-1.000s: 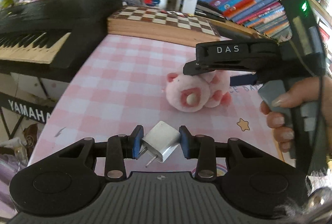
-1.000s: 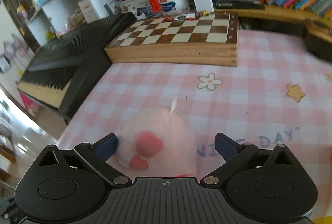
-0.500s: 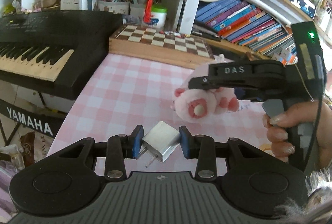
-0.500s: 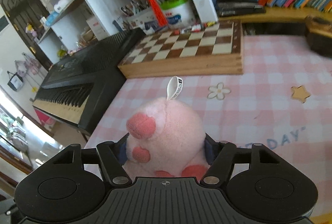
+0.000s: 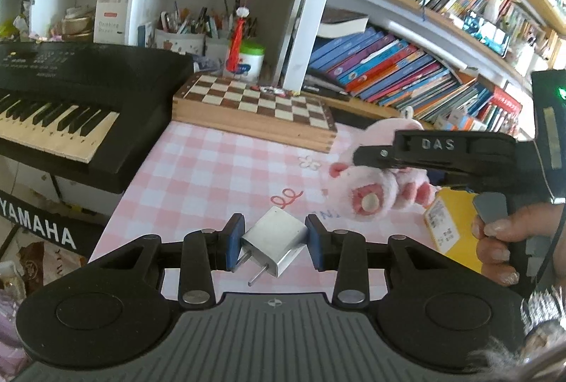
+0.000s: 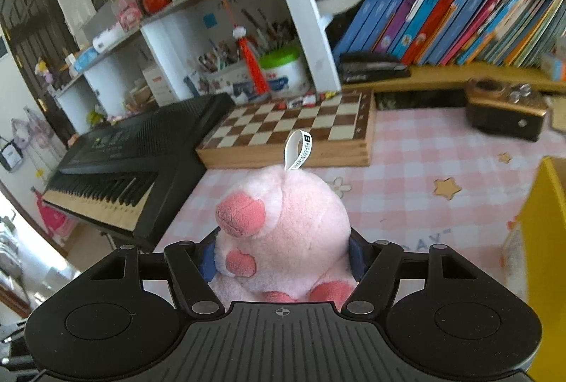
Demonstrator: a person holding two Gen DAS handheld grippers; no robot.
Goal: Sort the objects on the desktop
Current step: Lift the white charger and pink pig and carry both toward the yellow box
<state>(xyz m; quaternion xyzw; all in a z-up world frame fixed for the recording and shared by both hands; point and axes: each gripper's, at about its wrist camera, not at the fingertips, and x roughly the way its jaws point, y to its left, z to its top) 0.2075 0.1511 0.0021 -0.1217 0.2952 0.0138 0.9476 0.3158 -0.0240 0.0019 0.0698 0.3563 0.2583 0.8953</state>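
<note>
The left tongs [image 5: 272, 246] are closed on a small silver plug adapter [image 5: 274, 240], its blue pads pressed against two opposite sides; the adapter sits tilted between them with its two metal prongs pointing down and toward the camera, held above the pink checked cloth of the desk [image 5: 219, 169]. The right tongs [image 6: 283, 256] are clamped around a pink plush pig [image 6: 283, 230], squeezing its body from both sides so that its darker pink snout faces left and a white looped label [image 6: 299, 148] stands up from its top. In the left wrist view the same pig [image 5: 375, 191] hangs clear of the desk under the black arm of the right tongs [image 5: 357, 166], to the right of the adapter and well apart from it, with a person's hand [image 5: 502, 233] gripping the handle. A yellow box [image 5: 456, 223] sits on the desk just below and behind the pig; its yellow wall [image 6: 541, 240] fills the right edge of the right wrist view. Farther back, a wooden chessboard [image 5: 254, 106] lies on the desk in front of the bookshelf [image 5: 389, 63], and a black Yamaha keyboard [image 5: 70, 99] stands beside the desk's left edge.
</note>
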